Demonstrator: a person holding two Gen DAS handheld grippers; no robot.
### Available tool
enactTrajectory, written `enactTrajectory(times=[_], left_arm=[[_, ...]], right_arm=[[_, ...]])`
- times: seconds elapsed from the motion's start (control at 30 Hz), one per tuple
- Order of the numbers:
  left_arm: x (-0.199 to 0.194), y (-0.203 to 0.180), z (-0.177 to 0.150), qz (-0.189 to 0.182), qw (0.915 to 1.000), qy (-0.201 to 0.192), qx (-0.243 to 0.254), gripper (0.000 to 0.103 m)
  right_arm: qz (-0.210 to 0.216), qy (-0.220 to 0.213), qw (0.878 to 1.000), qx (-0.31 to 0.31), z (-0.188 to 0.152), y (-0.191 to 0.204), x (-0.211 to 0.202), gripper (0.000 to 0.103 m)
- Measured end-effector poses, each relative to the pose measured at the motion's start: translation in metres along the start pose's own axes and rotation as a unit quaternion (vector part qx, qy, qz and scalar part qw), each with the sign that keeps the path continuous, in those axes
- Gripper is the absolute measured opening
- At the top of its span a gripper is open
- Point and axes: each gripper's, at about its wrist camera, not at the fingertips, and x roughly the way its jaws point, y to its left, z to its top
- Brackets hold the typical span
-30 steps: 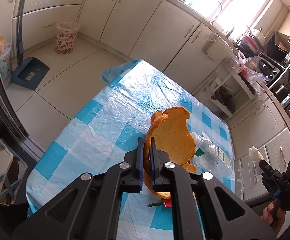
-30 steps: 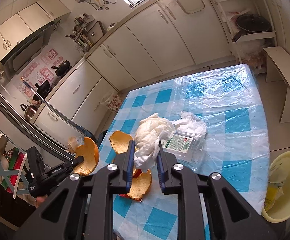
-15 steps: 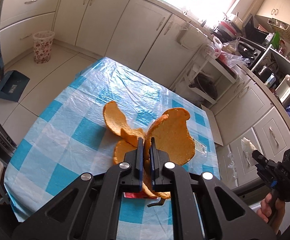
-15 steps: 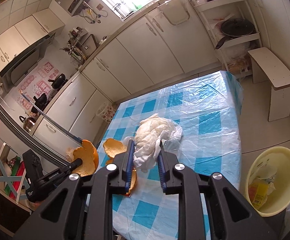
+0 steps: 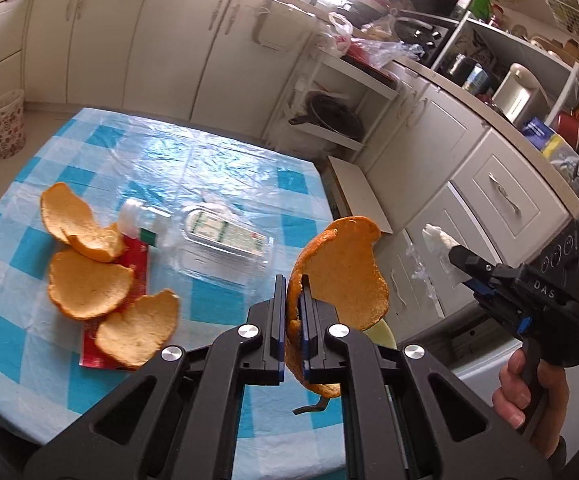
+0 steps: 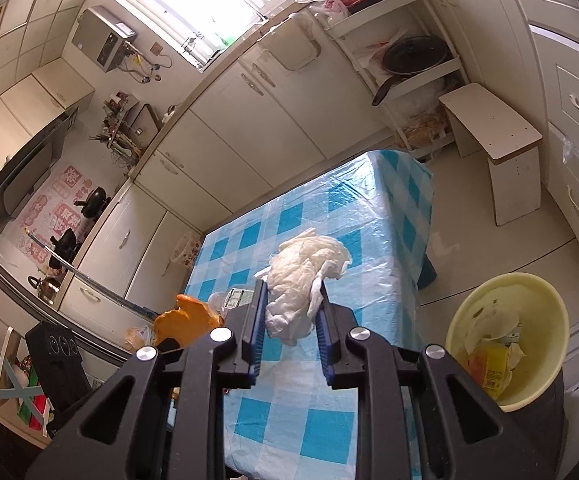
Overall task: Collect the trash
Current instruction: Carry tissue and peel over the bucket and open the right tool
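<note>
While the left gripper (image 5: 292,334) clamps a curved orange peel (image 5: 343,270) above the table edge, the right gripper (image 6: 291,326) grasps a crumpled white tissue (image 6: 303,280) over the blue-checked plastic tablecloth (image 6: 321,208), near a pale yellow plastic bin (image 6: 545,396) on the floor.

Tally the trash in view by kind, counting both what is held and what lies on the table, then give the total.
Orange peel pieces: 4, namely 3 on the table and 1 in the left claw
Clear plastic bottle: 1
Red wrapper: 1
Crumpled white tissue in the right claw: 1
Total: 7
</note>
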Motion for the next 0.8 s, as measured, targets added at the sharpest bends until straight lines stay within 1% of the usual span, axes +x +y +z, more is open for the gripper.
enactTrajectory(times=[0.13, 0.37, 0.5, 0.73, 0.8], left_arm=[[0.024, -0.036, -0.008, -0.013, 0.9994, 0.022, 0.024, 0.006], [0.076, -0.080, -0.020, -0.031, 0.9967, 0.064, 0.039, 0.005], [0.106, -0.104, -0.029, -0.031, 0.9943, 0.086, 0.056, 0.006], [0.151, -0.128, -0.044, -0.019, 0.9905, 0.116, 0.072, 0.006], [0.163, -0.135, -0.049, -0.014, 0.9893, 0.123, 0.077, 0.006]], right_arm=[[-0.022, 0.003, 0.999, 0.032, 0.003, -0.026, -0.005, 0.026], [-0.061, 0.018, 0.994, 0.092, 0.003, -0.078, -0.003, 0.026], [-0.072, 0.031, 0.988, 0.132, -0.001, -0.107, 0.002, 0.026], [-0.104, 0.035, 0.980, 0.165, 0.001, -0.141, -0.001, 0.027], [-0.111, 0.038, 0.976, 0.181, 0.000, -0.152, -0.001, 0.034]])
